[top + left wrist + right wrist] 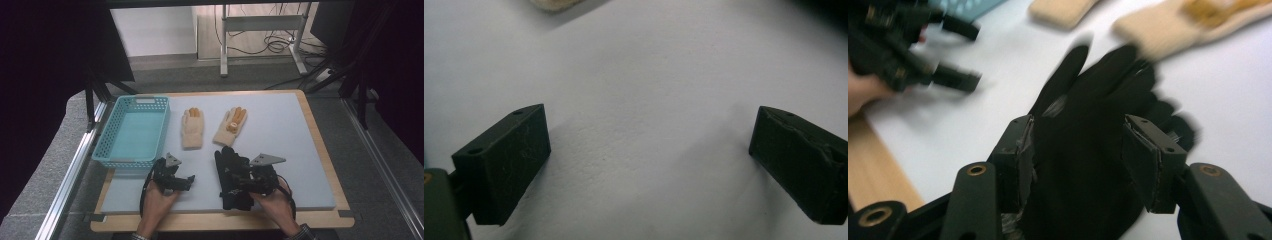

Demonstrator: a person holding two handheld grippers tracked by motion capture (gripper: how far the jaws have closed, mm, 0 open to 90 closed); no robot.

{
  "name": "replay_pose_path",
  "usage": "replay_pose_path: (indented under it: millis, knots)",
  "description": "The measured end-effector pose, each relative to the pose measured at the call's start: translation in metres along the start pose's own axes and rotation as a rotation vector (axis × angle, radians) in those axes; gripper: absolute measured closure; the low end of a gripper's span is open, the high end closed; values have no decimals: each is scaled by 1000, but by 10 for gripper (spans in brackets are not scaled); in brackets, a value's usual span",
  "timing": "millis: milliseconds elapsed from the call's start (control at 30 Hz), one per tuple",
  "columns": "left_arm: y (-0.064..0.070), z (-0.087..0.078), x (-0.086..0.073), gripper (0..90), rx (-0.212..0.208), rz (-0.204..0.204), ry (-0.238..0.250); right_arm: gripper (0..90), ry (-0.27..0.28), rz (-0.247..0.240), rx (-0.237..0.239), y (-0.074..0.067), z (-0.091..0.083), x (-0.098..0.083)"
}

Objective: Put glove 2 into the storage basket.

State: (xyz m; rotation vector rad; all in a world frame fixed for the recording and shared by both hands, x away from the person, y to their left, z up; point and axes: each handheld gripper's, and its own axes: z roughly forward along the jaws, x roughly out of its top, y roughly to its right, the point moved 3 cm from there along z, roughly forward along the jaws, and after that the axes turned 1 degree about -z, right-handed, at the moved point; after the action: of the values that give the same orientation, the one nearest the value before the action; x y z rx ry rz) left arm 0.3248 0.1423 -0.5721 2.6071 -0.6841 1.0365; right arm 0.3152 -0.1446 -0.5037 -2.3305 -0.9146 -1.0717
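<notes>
A black glove [229,162] lies flat near the front of the pale mat [285,130], fingers pointing away from me. My right gripper [234,184] sits low over its wrist end. In the right gripper view the black glove [1088,150] lies between the jaws of the right gripper [1079,125], which stand apart at either side of it, open and not pinching. My left gripper [189,182] rests to the glove's left, and in its own view the left gripper [651,117] is wide open over bare mat. Two beige gloves [192,128] [230,126] lie side by side mid-mat.
A light blue plastic basket [129,163] stands at the mat's left edge with nothing visible inside. The mat lies on a wooden board [326,160]. Bare mat stretches to the right of the gloves. Desk legs and cables [270,42] are on the floor beyond.
</notes>
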Motion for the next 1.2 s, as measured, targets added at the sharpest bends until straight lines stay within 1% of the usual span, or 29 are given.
replay_pose_path:
  millis: [33,67,133,167,200,233,267,300,333,367,433,467,500,533,633,667,733,767,800,867,900,967,1000,1033,1067,1100,1133,1167,1200]
  knots:
    - [0,0,0,35,0,0,0,468,6,6,-7,6,-2,4]
    - [0,0,0,35,0,0,0,493,10,7,-13,12,-1,8]
    - [0,0,0,35,1,-1,1,540,14,2,-31,27,5,15]
    - [0,0,0,35,0,-4,3,550,-3,18,-18,41,18,21]
    - [0,0,0,35,0,0,0,549,-16,33,9,47,26,24]
    - [0,0,0,35,0,-1,0,549,-16,33,9,47,26,24]
    - [0,0,0,35,0,-1,0,537,-28,47,27,51,32,26]
    - [0,0,0,35,-1,0,0,527,-51,67,48,56,43,28]
    - [0,0,0,35,-1,0,0,533,-64,81,69,59,51,29]
    - [0,0,0,35,-1,0,0,561,-79,99,89,61,59,30]
    - [0,0,0,35,0,0,0,765,-114,113,105,63,69,29]
    - [0,0,0,35,0,0,0,854,-104,121,102,63,70,30]
    - [0,0,0,35,0,-1,0,854,-104,121,102,63,70,30]
    - [0,0,0,35,0,0,0,858,-94,111,96,61,67,31]
    - [0,0,0,35,-1,-1,0,859,-61,46,38,54,50,35]
    - [0,0,0,35,-1,-1,0,858,-53,38,18,53,44,36]
    - [0,0,0,35,-1,-1,0,850,-38,31,-3,55,36,35]
    - [0,0,0,35,-1,-1,0,840,-36,27,-6,57,36,35]
    - [0,0,0,35,-1,-1,0,812,-39,26,-6,59,38,33]
    - [0,0,0,35,0,0,0,722,-44,31,-3,65,45,30]
    - [0,0,0,35,0,-1,-1,691,-38,35,5,67,45,29]
    - [0,0,0,35,0,0,-1,662,-15,28,17,68,41,29]
    - [0,0,0,35,-1,-1,-1,665,-3,-3,21,67,32,27]
    - [0,0,0,35,0,0,-1,665,-3,-3,21,67,32,27]
    - [0,0,0,35,0,0,-1,680,-1,-19,18,67,29,26]
    - [0,0,0,35,0,0,-1,708,0,-36,19,66,22,23]
    - [0,0,0,35,-1,-1,-1,776,-3,-50,26,66,11,18]
    - [0,0,0,35,-1,-1,-1,776,-3,-50,26,66,11,18]
    - [0,0,0,35,-2,-1,-1,810,-7,-56,31,65,7,14]
